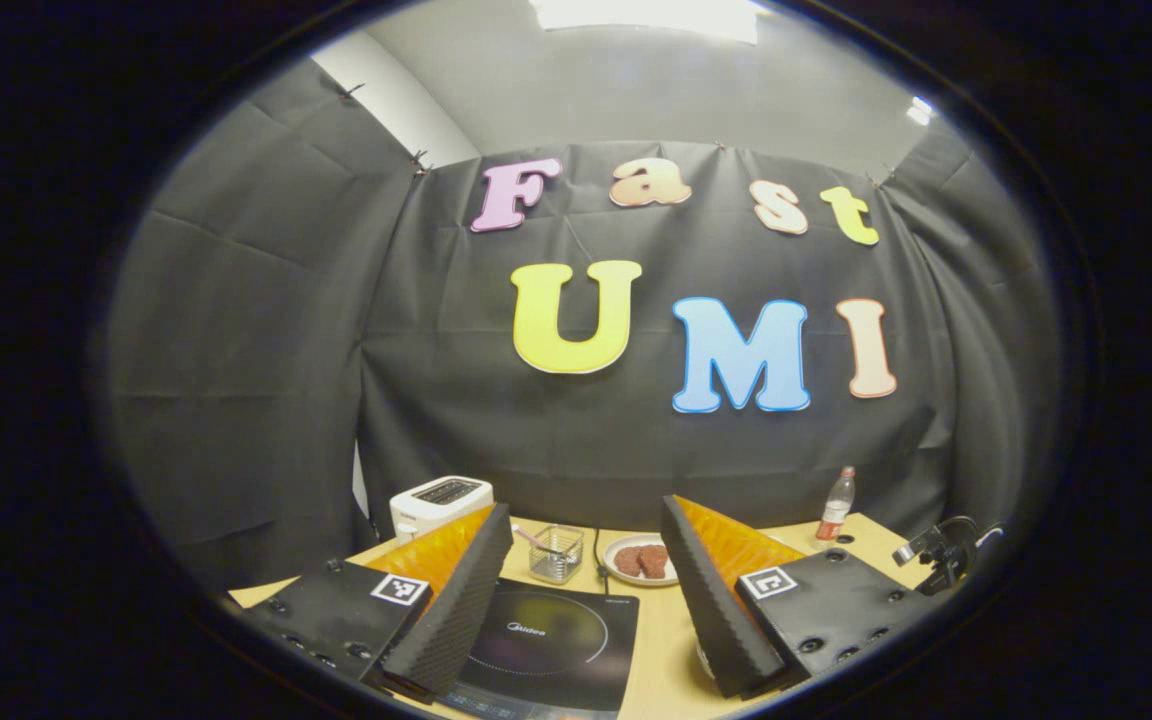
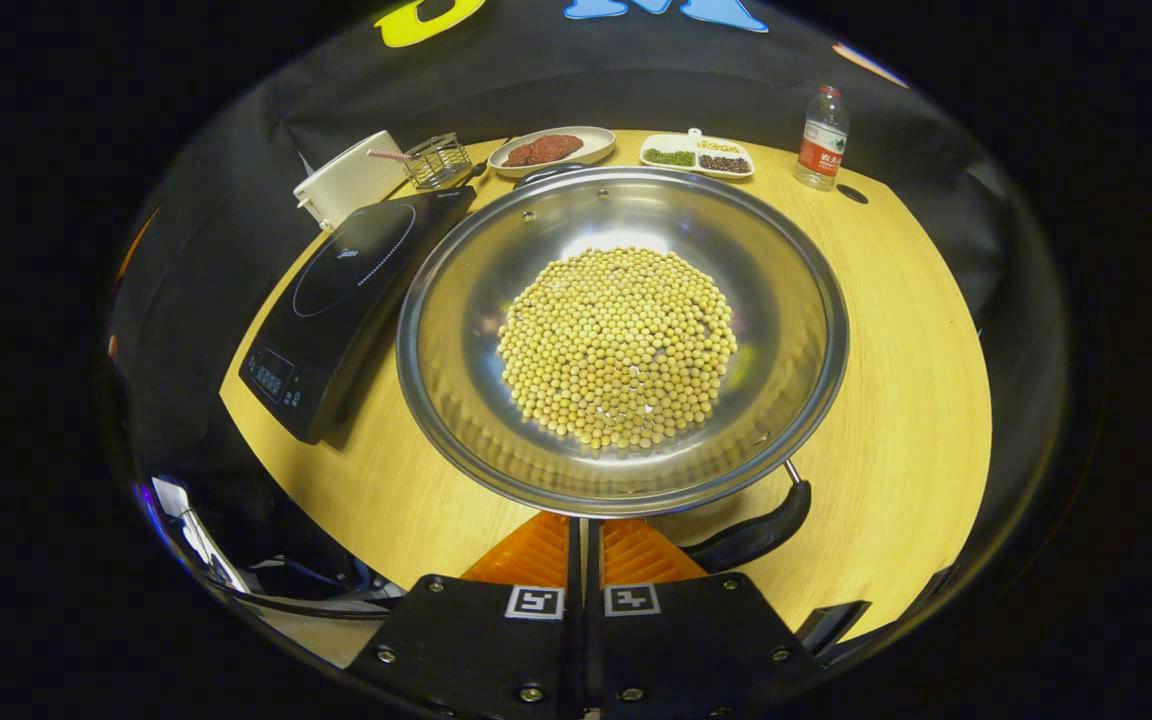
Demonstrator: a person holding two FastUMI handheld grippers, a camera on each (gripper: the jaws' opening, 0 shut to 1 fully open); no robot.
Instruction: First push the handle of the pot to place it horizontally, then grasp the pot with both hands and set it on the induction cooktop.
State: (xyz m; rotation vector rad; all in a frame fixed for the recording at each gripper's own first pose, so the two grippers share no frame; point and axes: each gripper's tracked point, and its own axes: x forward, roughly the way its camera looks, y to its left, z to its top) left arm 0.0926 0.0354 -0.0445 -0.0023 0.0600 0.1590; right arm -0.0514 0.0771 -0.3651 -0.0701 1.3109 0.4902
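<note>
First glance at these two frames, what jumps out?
The wide shiny steel pot heaped with yellow beans sits mid-table in the right gripper view, its black handle beside the shut right gripper. The black glass induction cooktop lies just left of it; the left gripper is open above the cooktop.

Left gripper [image 1: 586, 610] raised, level, fingers spread wide; right gripper [image 2: 584, 540] angled downward, fingers pressed together.

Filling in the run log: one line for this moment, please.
left tongs: open, above induction cooktop | right tongs: shut, empty, at pot rim | handle: unpushed | pot: on table
</note>
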